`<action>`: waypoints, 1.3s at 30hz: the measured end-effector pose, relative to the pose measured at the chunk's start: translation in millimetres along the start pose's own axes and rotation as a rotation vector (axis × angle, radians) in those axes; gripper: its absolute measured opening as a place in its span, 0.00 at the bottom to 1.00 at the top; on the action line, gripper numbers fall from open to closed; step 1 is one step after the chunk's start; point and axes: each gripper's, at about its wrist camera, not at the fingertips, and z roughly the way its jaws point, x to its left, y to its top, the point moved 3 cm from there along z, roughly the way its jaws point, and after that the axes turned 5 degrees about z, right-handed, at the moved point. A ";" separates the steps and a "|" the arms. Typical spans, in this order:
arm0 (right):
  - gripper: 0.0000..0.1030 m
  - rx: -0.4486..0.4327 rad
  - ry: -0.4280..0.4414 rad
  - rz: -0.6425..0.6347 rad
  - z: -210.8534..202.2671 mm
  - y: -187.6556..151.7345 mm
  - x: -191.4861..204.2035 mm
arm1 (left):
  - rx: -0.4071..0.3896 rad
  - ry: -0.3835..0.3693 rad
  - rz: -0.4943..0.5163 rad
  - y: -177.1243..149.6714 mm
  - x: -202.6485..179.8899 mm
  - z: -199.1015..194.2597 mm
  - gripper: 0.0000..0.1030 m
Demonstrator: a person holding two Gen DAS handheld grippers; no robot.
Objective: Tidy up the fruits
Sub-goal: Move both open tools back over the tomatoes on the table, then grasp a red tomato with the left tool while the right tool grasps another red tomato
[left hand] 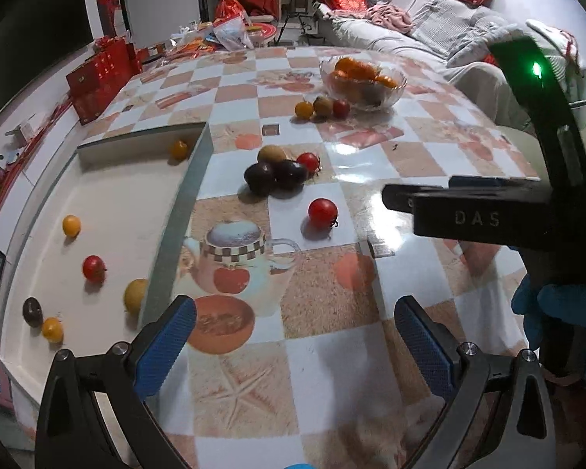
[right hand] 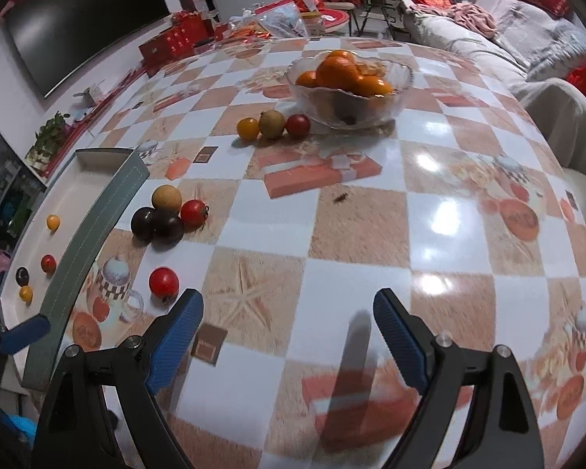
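We see both grippers spread wide with nothing between their blue, ribbed pads: the left gripper [left hand: 293, 336] hangs over the glossy checked tablecloth [left hand: 332, 371] just right of the tray [left hand: 183, 191], and the right gripper [right hand: 289, 336] hovers over a starfish-printed square. The tray is shallow, with straight grey walls and a smooth pale floor. On it lie six small round fruits, loosely scattered: yellow ones, a red one and a dark one. Just outside its wall a lone red tomato [left hand: 323, 213] sits on a white square. Beyond it four fruits touch in a cluster [left hand: 281, 168]: two dark purple, one tan, one red. Farther back, three more sit in a row [right hand: 273, 124] against a scalloped glass bowl [right hand: 349, 92] heaped with oranges.
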 end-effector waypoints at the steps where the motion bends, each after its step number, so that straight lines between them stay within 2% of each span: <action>1: 0.88 0.001 0.000 -0.009 3.3 2.2 1.7 | 0.004 0.002 0.000 0.6 -1.8 3.3 0.99; 9: 0.86 -0.001 0.004 -0.111 21.2 17.8 15.1 | 0.034 0.058 -0.018 7.4 -4.4 33.9 0.99; 11: 0.75 -0.005 -0.006 -0.169 25.1 18.9 21.4 | 0.033 0.067 -0.036 7.3 0.7 38.7 0.99; 13: 0.69 -0.005 -0.014 -0.216 31.2 20.0 26.5 | 0.043 0.062 -0.047 7.6 3.2 43.3 0.99; 23: 0.61 -0.055 0.069 -0.362 42.9 26.6 59.1 | 0.043 0.061 -0.062 8.8 6.3 51.3 0.99; 25: 0.58 -0.062 0.087 -0.369 45.1 29.5 62.5 | 0.061 0.051 -0.063 10.9 7.4 52.6 0.99; 27: 0.48 -0.066 0.105 -0.376 47.1 31.5 65.7 | 0.055 0.053 -0.056 11.7 6.6 52.8 0.99; 29: 0.32 -0.069 0.115 -0.383 47.5 32.1 68.9 | 0.046 0.056 -0.058 12.3 6.4 52.8 0.99; 31: 0.24 -0.070 0.120 -0.386 47.3 31.9 70.3 | 0.039 0.064 -0.063 14.3 6.1 53.6 0.99; 34: 0.23 -0.079 0.094 -0.368 45.3 31.8 63.2 | 0.031 0.067 -0.060 19.3 3.1 55.6 0.99; 39: 0.23 -0.086 0.050 -0.275 39.4 35.7 30.1 | 0.018 0.040 -0.046 28.3 -9.3 62.1 0.99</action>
